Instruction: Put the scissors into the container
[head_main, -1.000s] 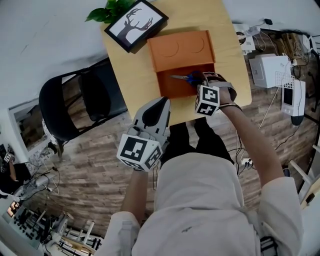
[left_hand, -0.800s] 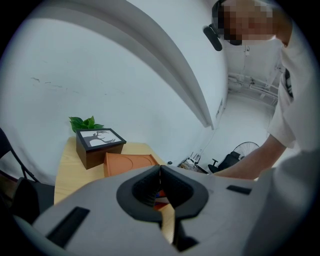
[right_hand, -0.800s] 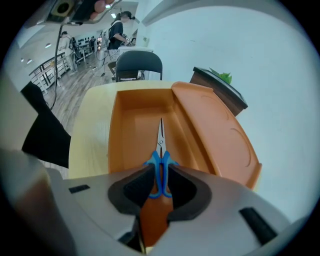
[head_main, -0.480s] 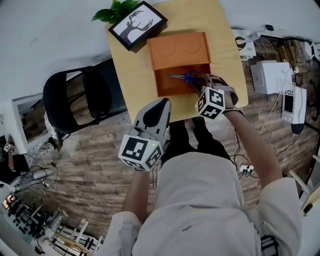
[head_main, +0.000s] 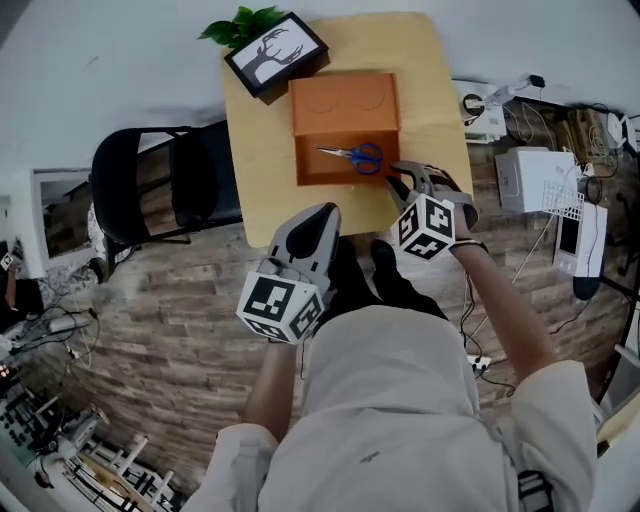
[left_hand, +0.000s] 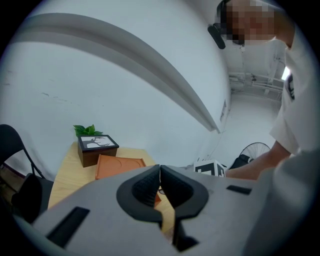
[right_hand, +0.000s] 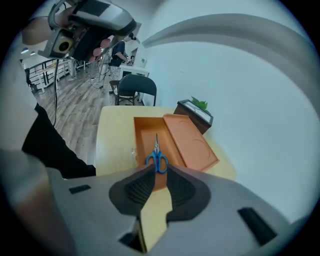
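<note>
The blue-handled scissors (head_main: 352, 154) lie flat inside the open orange container (head_main: 308, 167) on the wooden table, blades pointing left. In the right gripper view the scissors (right_hand: 157, 157) rest in the container (right_hand: 142, 135) just beyond the jaws. My right gripper (head_main: 405, 178) hovers at the container's near right corner, jaws slightly apart and empty. My left gripper (head_main: 325, 212) hangs off the table's near edge, shut on nothing; its tips (left_hand: 160, 172) meet in the left gripper view.
The container's lid (head_main: 345, 100) lies flipped open behind it. A framed deer picture (head_main: 275, 55) and a plant (head_main: 245, 20) sit at the table's (head_main: 255, 170) far left corner. A black chair (head_main: 165, 185) stands left; boxes and cables (head_main: 540, 180) lie on the floor at right.
My right gripper has let go of the scissors and drawn back toward me; the scissors now lie in the container. The left gripper has stayed put.
</note>
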